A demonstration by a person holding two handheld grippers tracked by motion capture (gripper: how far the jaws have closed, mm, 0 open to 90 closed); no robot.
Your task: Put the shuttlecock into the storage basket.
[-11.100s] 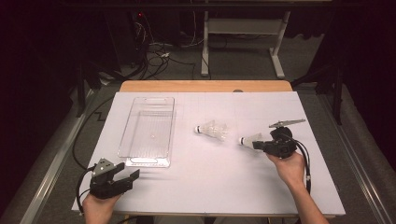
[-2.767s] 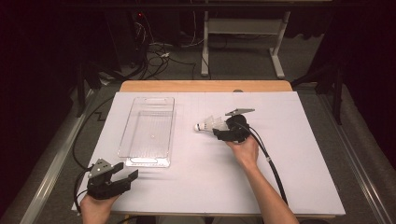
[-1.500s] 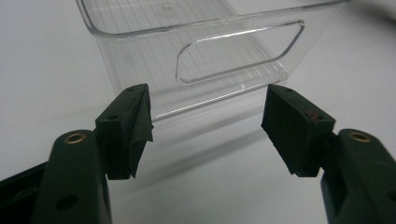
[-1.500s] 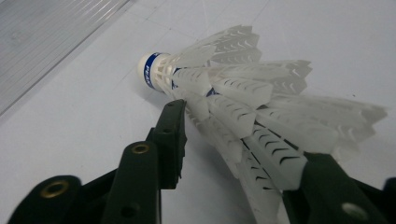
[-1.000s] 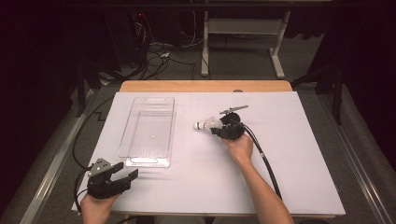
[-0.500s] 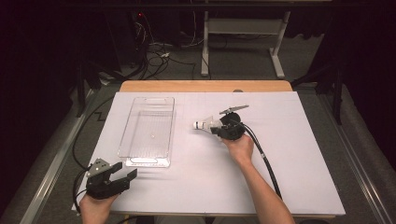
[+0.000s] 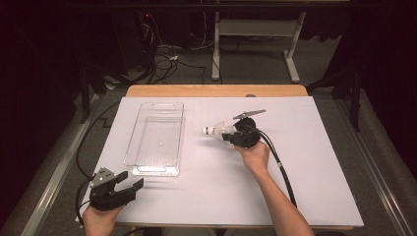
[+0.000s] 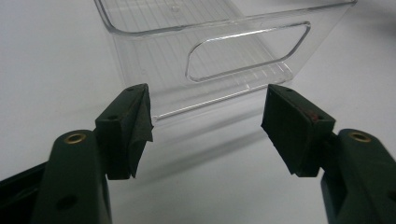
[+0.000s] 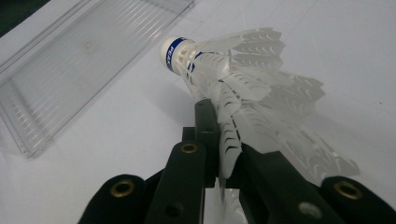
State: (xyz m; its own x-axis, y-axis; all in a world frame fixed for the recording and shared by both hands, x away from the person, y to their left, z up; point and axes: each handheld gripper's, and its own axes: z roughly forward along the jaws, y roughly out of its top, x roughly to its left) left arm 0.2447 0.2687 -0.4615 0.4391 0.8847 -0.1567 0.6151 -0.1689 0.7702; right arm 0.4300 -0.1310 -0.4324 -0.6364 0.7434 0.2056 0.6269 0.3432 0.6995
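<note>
Since earlier, right gripper (image 9: 219,154) has carried the pinched shuttlecock (image 9: 243,79) toward the clear bin (image 7: 155,137); left gripper (image 8: 205,130) waits spread. Next, probably a release over it.

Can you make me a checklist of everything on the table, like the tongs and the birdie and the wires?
Surface: white table top, flat and bare around the things.
Job's things: clear plastic box, empty, lying lengthwise at the left; white shuttlecock with a blue band on its cork, cork pointing toward the box.
Clutter: nothing seen on the table.
Tongs: left tongs open, empty, facing the box's near end with its handle slot; right tongs shut on the shuttlecock's feathers.
Cables: black cable trails from the right tongs along the forearm; another runs off the left tongs.
Surroundings: dark room, a wooden table edge at the far side, a tangle of wires on the floor.
</note>
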